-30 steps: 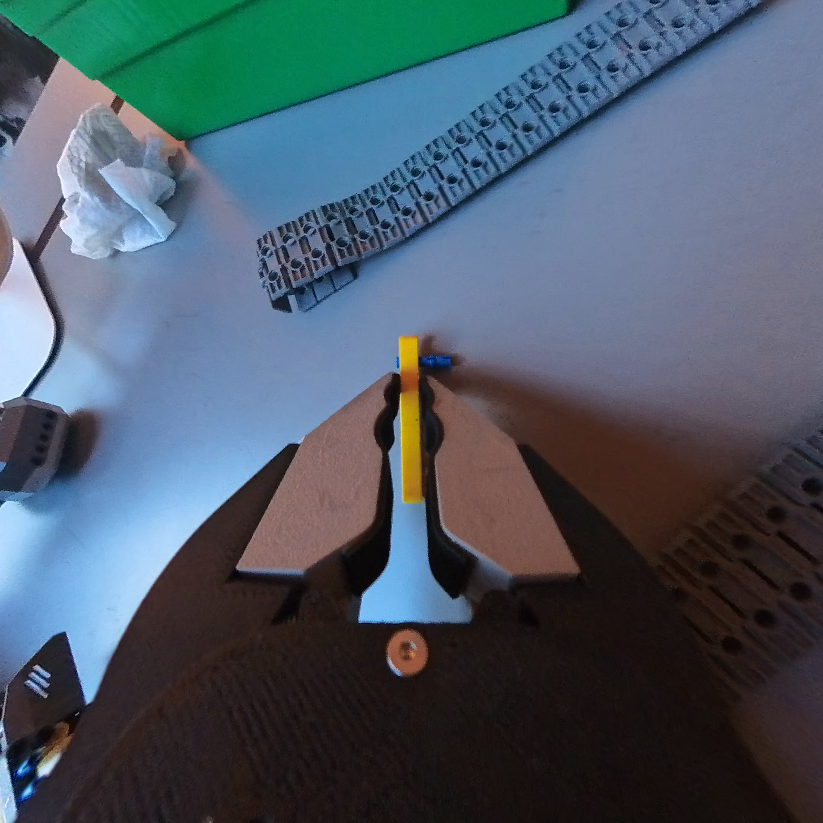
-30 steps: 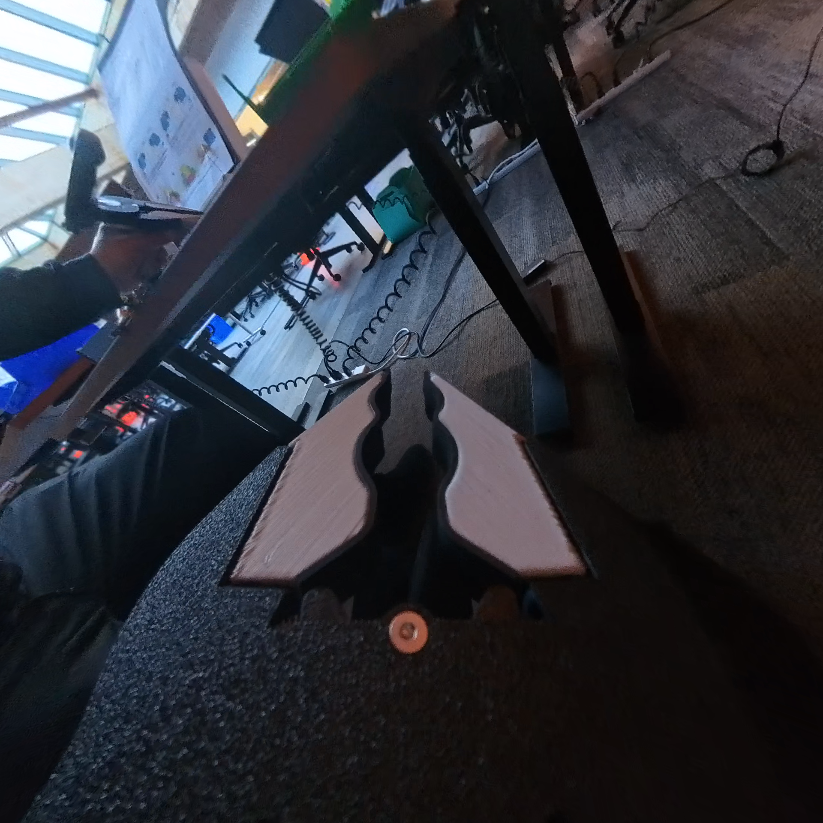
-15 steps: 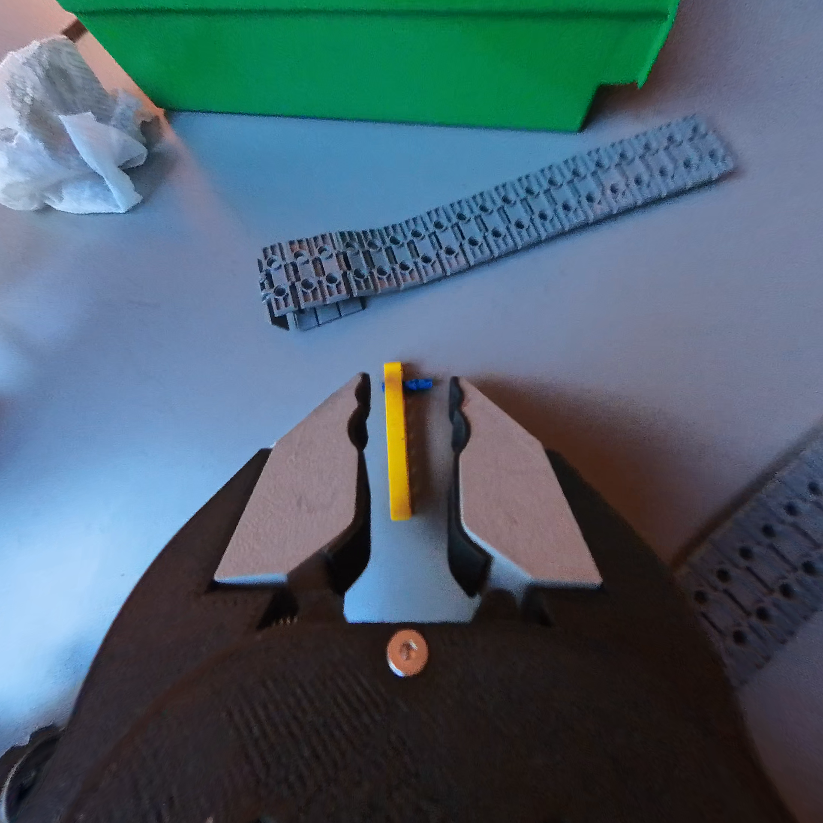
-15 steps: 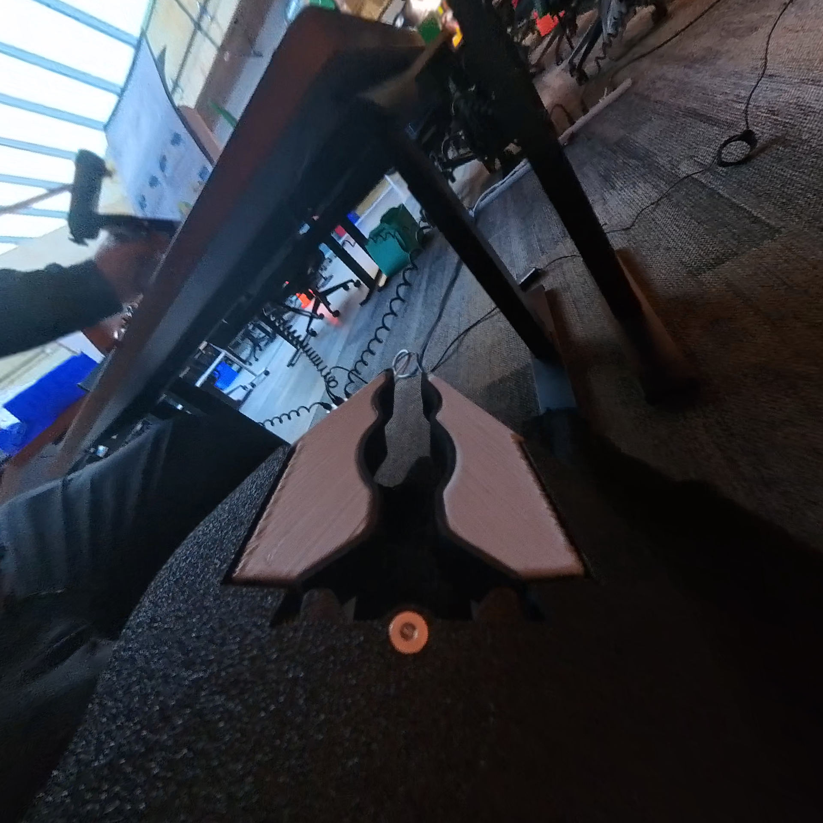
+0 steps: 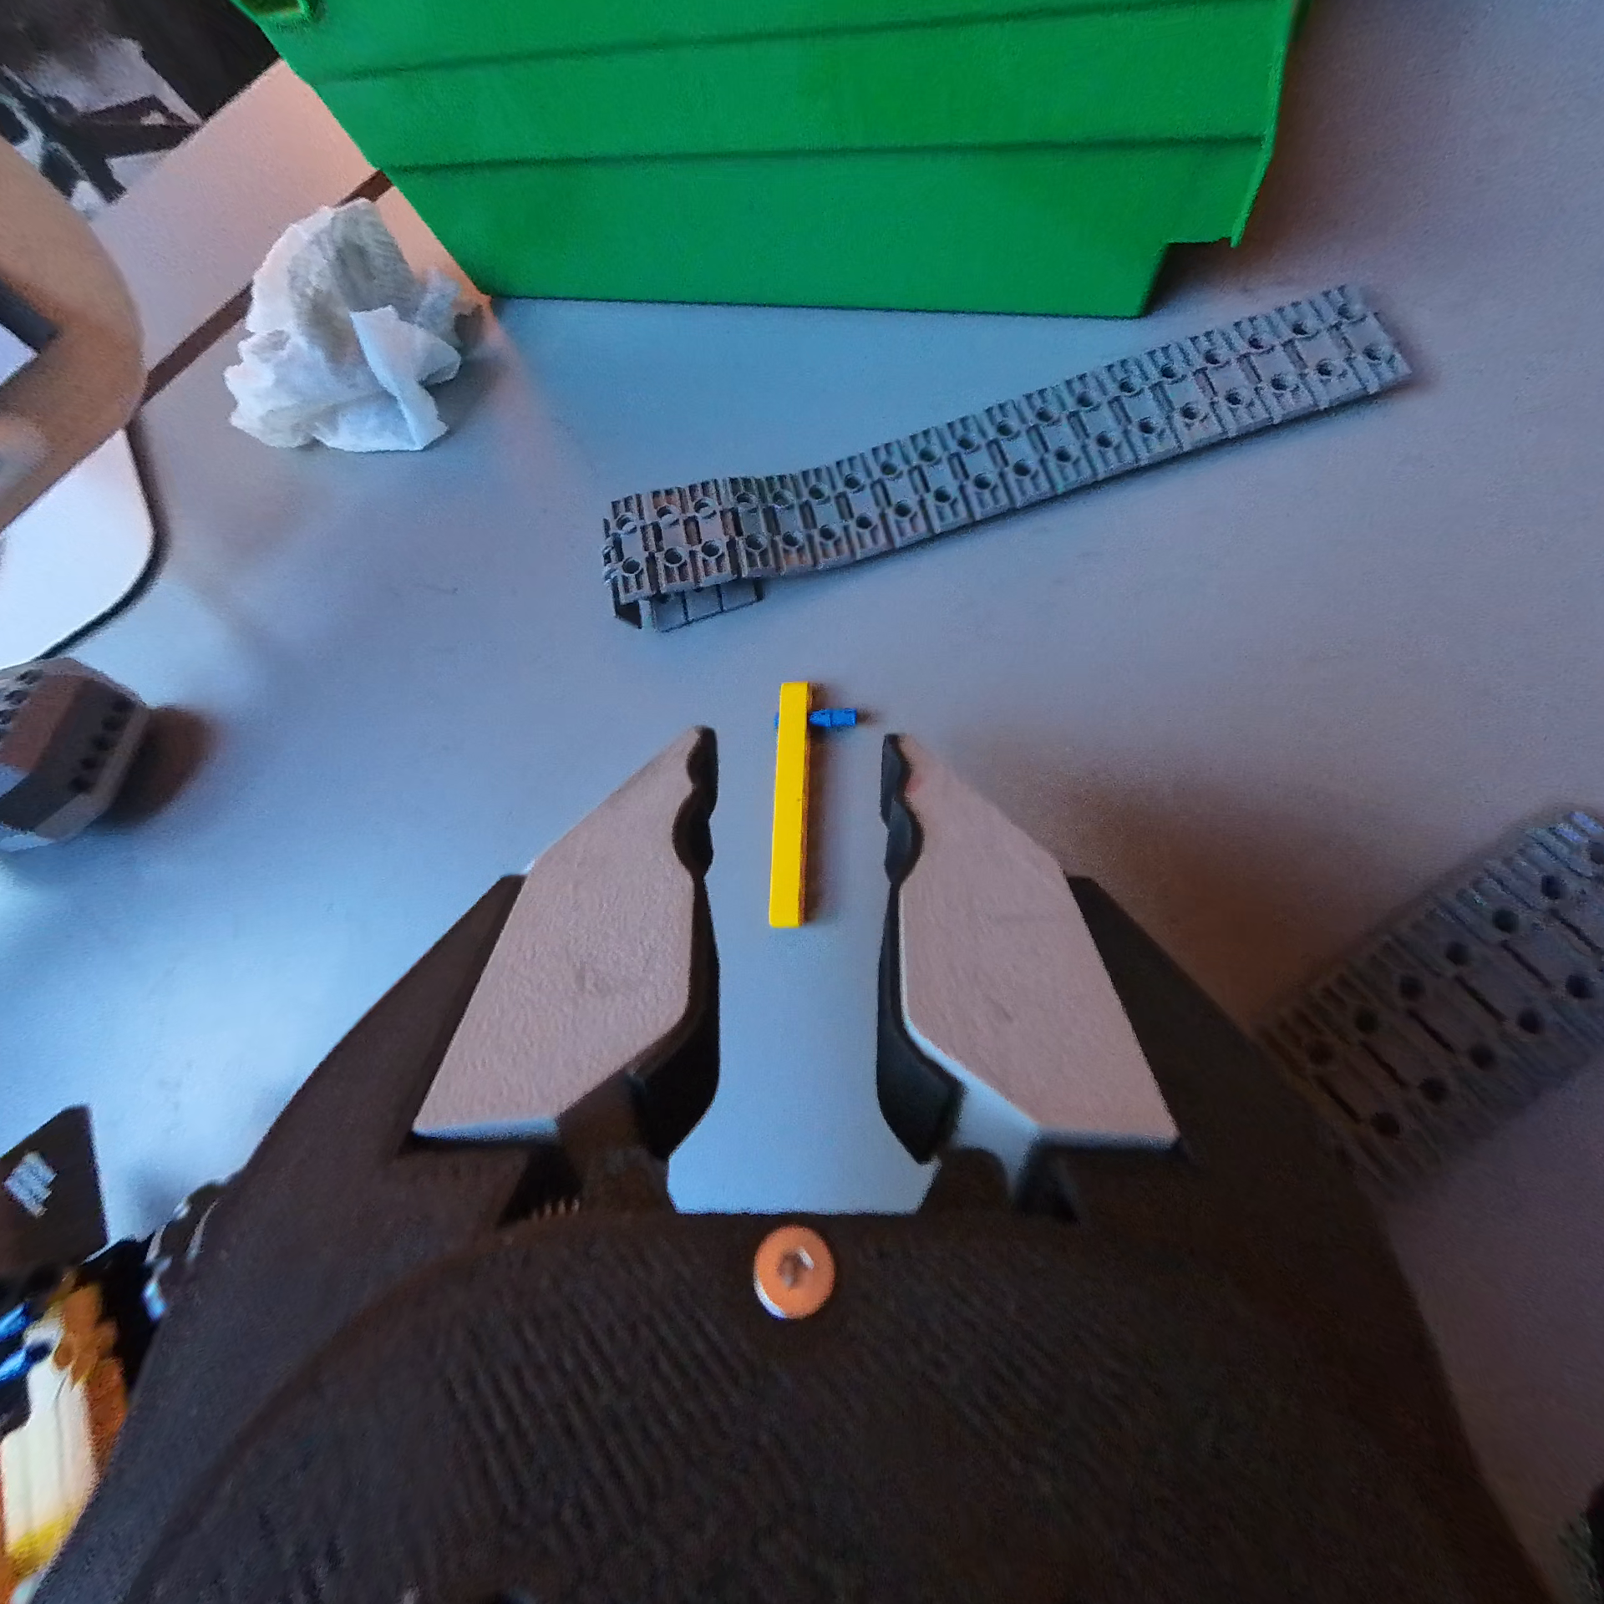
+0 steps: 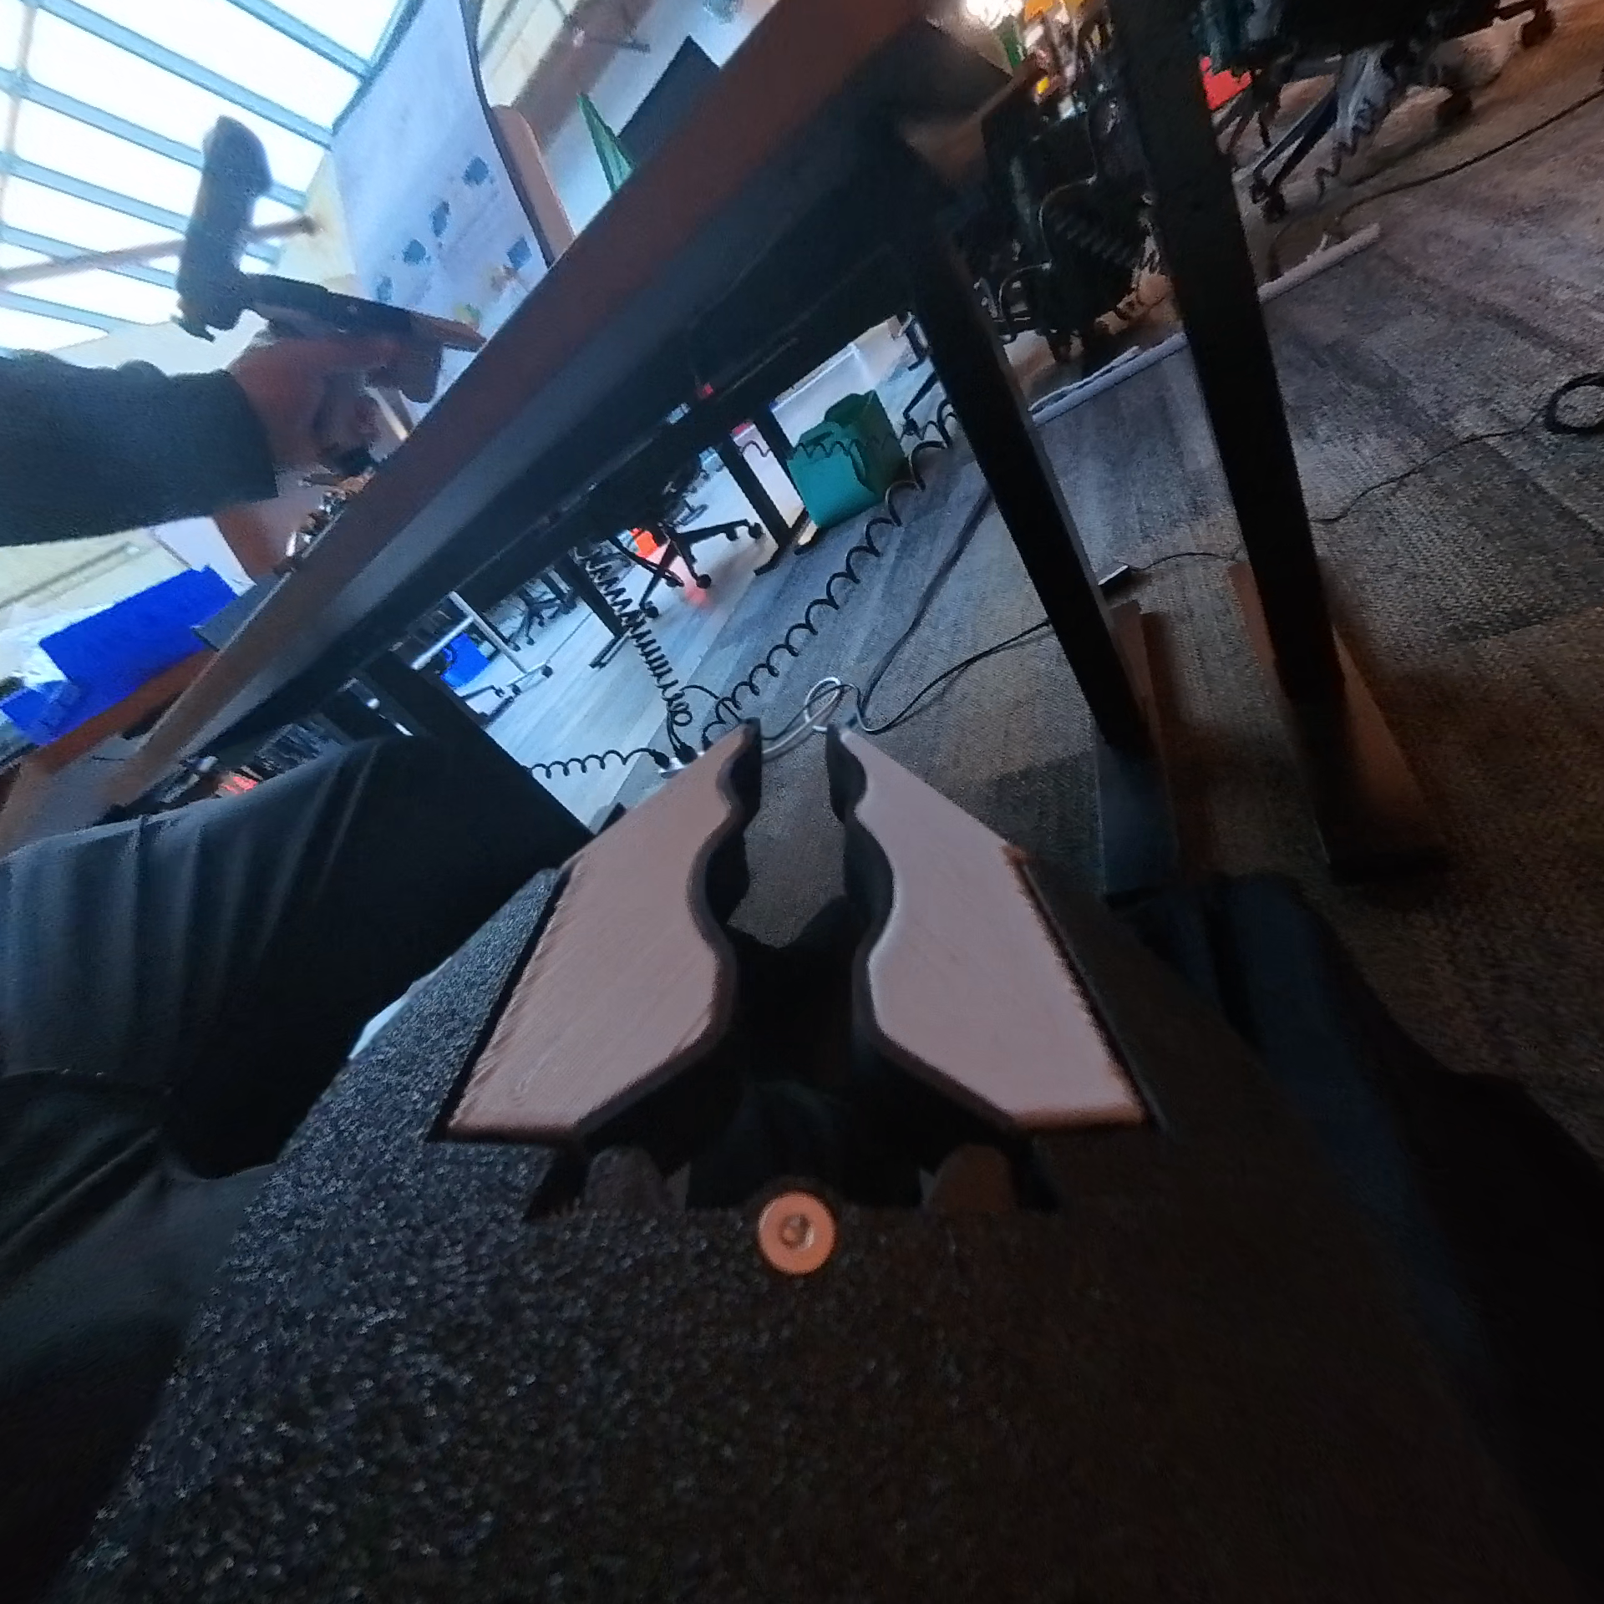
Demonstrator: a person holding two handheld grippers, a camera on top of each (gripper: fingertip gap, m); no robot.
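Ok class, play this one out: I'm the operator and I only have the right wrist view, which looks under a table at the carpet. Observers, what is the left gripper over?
Observer: The left gripper is above a grey table. Its jaws are open on either side of a thin yellow bar, which lies on the table clear of both.
Operator: Is anything attached to the bar?
Observer: A small blue pin sticks out to the right at its far end.
Operator: And beyond it?
Observer: A grey track strip with its near end folded under lies in front of a green bin.
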